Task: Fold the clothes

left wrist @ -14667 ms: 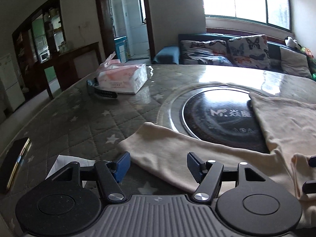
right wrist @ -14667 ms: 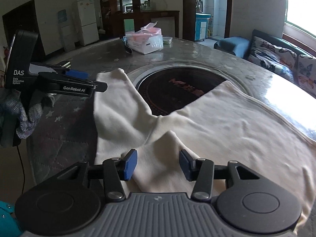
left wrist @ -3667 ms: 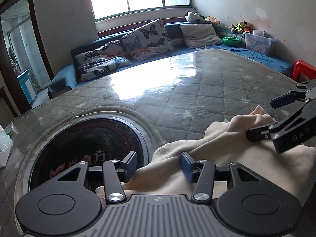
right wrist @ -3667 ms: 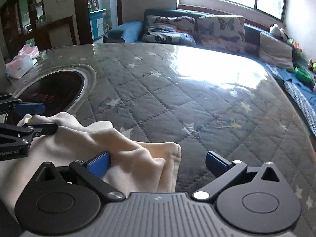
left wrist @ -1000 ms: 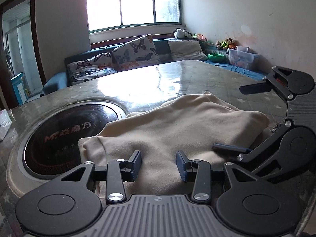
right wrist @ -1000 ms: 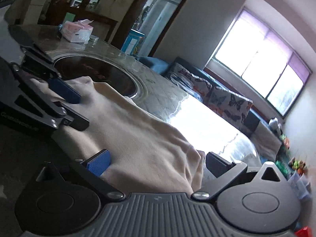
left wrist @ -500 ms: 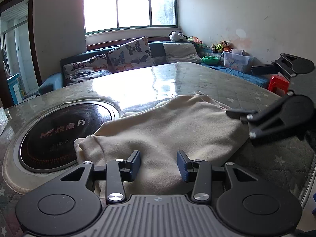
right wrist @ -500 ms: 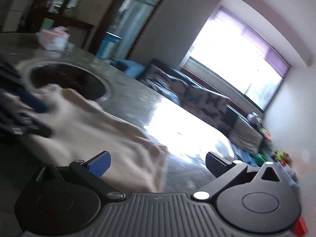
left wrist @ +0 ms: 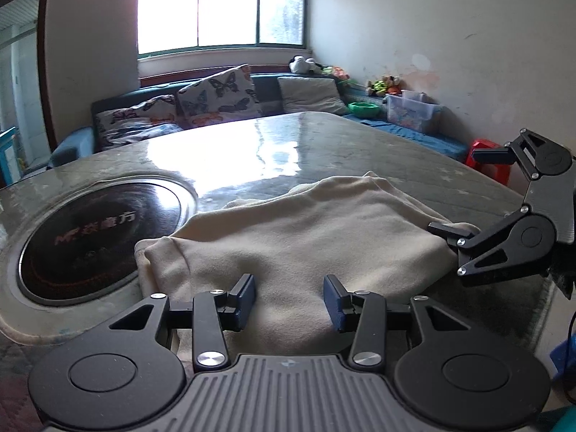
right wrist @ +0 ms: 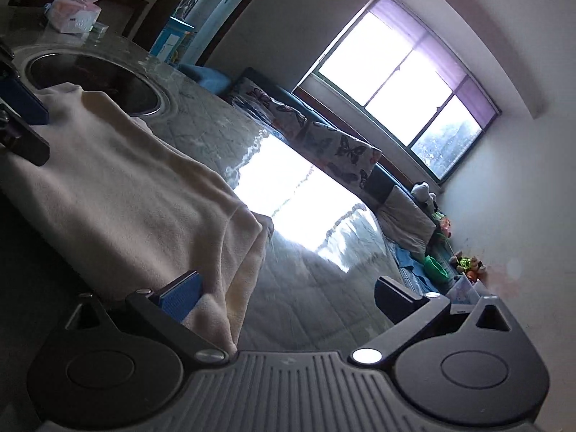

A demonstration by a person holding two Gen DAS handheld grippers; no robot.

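A cream garment (left wrist: pixel 306 230) lies folded in a thick rectangle on the round quilted table (left wrist: pixel 378 151). My left gripper (left wrist: pixel 289 300) hovers over its near edge, fingers apart, the cloth lying flat beneath and between them without bunching. My right gripper (left wrist: pixel 453 190) stands wide open at the garment's right end, turned on its side, its lower finger resting at the cloth's edge. In the right wrist view the right gripper (right wrist: pixel 288 295) has its blue left pad (right wrist: pixel 183 293) against the folded edge of the garment (right wrist: pixel 126 194), the other finger over bare table. The left gripper (right wrist: pixel 21 122) shows at that view's left edge.
A round black hob (left wrist: pixel 97 230) is set into the table left of the garment. A tissue box (right wrist: pixel 75 16) stands at the table's far side. A sofa with butterfly cushions (left wrist: pixel 216 97) runs under the window. A red stool (left wrist: pixel 486 158) and a clear toy box (left wrist: pixel 414 111) stand beyond the right edge.
The right gripper swung round at the garment's right end, and its view panned from the cloth toward the window. The left gripper and the garment stayed almost still.
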